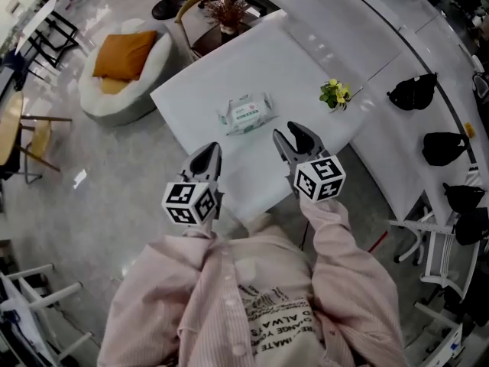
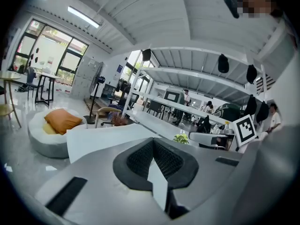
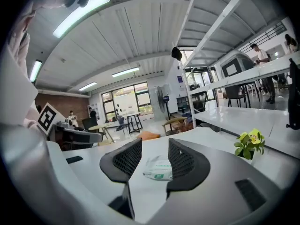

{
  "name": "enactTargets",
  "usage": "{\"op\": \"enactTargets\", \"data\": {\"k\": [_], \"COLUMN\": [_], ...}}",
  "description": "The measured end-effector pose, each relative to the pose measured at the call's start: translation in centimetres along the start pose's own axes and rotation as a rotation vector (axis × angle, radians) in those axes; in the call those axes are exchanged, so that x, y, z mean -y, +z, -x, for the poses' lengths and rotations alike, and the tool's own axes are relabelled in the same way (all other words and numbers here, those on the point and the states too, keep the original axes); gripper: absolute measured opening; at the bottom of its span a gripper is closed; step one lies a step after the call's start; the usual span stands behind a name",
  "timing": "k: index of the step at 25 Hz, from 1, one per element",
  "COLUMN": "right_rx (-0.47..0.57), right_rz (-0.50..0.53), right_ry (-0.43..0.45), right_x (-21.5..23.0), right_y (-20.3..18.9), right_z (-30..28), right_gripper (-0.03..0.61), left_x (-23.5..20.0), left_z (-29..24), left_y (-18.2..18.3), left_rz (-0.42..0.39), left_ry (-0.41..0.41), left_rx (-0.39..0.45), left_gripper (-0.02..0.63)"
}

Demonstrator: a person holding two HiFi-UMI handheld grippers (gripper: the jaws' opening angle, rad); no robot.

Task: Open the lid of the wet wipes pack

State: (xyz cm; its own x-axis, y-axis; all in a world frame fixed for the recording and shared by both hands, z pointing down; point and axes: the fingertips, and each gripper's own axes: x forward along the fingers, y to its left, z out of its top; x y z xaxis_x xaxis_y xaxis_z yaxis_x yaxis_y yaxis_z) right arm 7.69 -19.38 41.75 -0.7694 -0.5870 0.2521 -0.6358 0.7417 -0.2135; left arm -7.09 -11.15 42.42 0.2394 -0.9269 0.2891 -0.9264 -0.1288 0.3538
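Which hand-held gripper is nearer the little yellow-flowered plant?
Right. The right hand-held gripper hangs a short way from the plant, on the person's side; the left hand-held gripper is much farther off to the person's left.

Wet wipes pack (image 1: 246,113) on the table (image 1: 200,90)
Plant (image 1: 335,93) to its right; beanbag (image 1: 126,71) to its left, off the table.

I am holding my left tool (image 1: 209,156) and my right tool (image 1: 294,136) out ahead, side by side, both pointing far. The left jaws are pressing together; the right jaws are standing apart, gripping nothing.
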Motion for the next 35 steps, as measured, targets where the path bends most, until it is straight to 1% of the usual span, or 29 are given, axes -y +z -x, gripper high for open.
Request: {"op": "enactTargets", "data": {"k": [3, 7, 12, 18, 21, 26, 30, 35], "right_rx": [-0.033, -0.068, -0.114, -0.146, -0.17, -0.184, -0.236, -0.273], "right_rz": [0.014, 0.042, 0.139, 0.231, 0.319, 0.433, 0.51, 0.592], "right_ry": [0.034, 0.084, 0.101, 0.138, 0.153, 0.247, 0.341, 0.395], "right_x": [1.4, 2.0, 3.2, 4.3, 4.4, 3.5, 2.5, 2.6], "right_y": [-0.6, -1.3, -2.3, -3.2, -4.3, -5.7, -8.2, -10.6], "right_z": [-1.4, -3.6, -6.5, -10.7, -11.7, -14.3, -15.3, -16.3], "right_gripper": [0.145, 0.145, 0.146, 0.145, 0.146, 0.146, 0.146, 0.146], "left_x": [-0.1, -1.1, -2.9, -5.2, -5.6, -7.7, -8.1, -8.5], "left_z": [-1.3, -2.4, -3.6, -6.4, -7.2, -9.2, -9.8, -10.8], "left_y": [0.1, -0.1, -0.7, -2.1, -3.8, -6.2, -7.8, -9.6], "left_rz": [0.013, 0.026, 0.059, 0.094, 0.103, 0.147, 0.172, 0.186], "left_ry": [0.029, 0.072, 0.119, 0.131, 0.126, 0.142, 0.149, 0.147], "left_rx": [0.01, 0.008, -0.022, -0.061, -0.101, -0.116, -0.146, -0.159], "left_gripper": [0.0, 0.0, 0.0, 0.0, 0.0, 0.0, 0.0, 0.0]}}
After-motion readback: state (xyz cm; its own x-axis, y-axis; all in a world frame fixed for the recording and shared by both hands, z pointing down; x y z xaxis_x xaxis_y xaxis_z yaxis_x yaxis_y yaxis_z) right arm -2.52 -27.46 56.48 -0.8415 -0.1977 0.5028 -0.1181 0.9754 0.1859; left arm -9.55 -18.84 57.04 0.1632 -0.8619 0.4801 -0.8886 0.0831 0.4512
